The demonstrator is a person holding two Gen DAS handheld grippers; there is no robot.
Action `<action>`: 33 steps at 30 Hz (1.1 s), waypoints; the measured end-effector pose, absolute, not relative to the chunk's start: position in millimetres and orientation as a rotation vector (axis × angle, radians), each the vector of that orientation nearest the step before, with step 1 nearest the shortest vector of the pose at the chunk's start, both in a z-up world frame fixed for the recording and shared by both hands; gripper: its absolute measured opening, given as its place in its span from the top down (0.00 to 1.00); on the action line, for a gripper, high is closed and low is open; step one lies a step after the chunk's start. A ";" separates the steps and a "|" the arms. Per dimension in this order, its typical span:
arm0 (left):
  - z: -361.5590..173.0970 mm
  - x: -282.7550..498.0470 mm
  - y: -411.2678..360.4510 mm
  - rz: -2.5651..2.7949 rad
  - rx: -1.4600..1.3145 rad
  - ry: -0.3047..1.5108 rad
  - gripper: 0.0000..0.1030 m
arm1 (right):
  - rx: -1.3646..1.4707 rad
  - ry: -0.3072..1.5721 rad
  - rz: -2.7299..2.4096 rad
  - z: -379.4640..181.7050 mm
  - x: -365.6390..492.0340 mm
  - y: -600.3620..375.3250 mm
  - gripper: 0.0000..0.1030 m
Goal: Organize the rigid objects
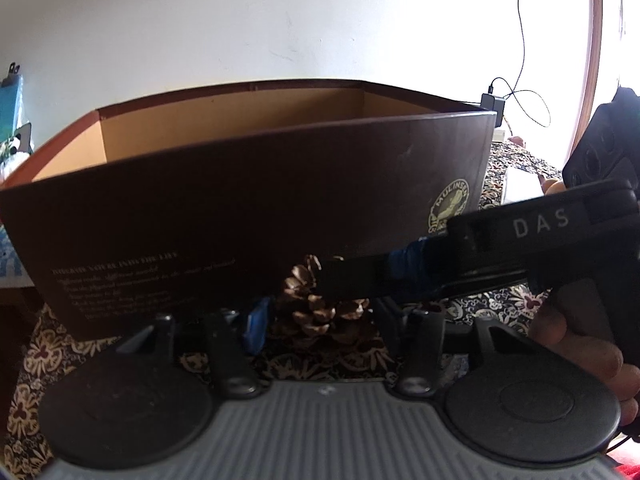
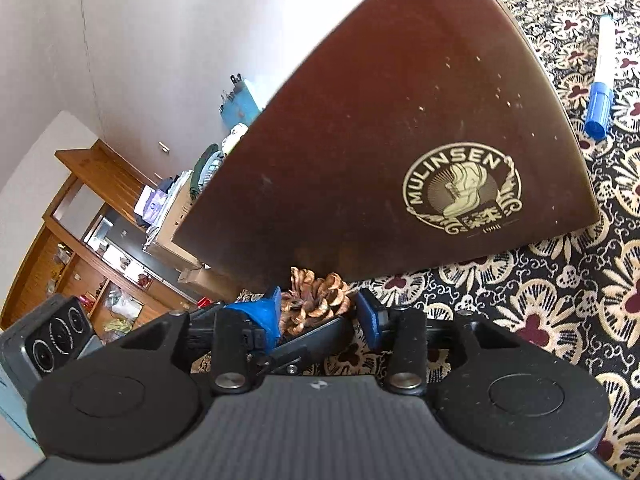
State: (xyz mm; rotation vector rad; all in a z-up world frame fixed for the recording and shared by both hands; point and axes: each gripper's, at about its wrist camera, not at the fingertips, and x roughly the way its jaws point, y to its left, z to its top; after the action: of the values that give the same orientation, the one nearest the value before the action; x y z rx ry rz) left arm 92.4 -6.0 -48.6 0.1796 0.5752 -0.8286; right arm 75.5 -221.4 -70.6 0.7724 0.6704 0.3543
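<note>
Nearest the lens, both grippers crowd a pine cone [image 1: 316, 308] lying on the patterned table [image 2: 540, 320] against the near wall of the brown box [image 1: 248, 196]. Right gripper [image 2: 320, 312] sits spread, blue pads either side of the cone [image 2: 316, 300]; contact is unclear. Left gripper [image 1: 320, 320] also looks parted around it, the right tool crossing its view. Inside, the box shows only bare walls; its floor is hidden. A blue marker [image 2: 602, 80] lies beyond, so the sorting seems barely begun

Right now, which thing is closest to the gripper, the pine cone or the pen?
The pine cone, between the right gripper's fingers; the blue pen lies far off.
</note>
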 end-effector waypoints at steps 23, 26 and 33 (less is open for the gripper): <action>-40.2 57.0 -5.7 -0.743 0.265 0.424 0.52 | 0.731 0.598 0.434 -62.0 60.6 -220.6 0.80; -29.5 48.4 1.1 -0.739 0.253 0.403 0.52 | 0.748 0.565 0.447 -56.6 52.6 -216.6 0.80; 16.2 27.9 16.3 -0.745 0.261 0.267 0.52 | 0.702 0.462 0.479 -9.1 44.6 -204.3 0.80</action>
State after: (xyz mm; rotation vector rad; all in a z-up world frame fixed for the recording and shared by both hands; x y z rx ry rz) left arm 27.9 16.3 16.2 0.2607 0.2674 -0.7453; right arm 44.6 -204.3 -9.1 0.7018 0.4620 0.4791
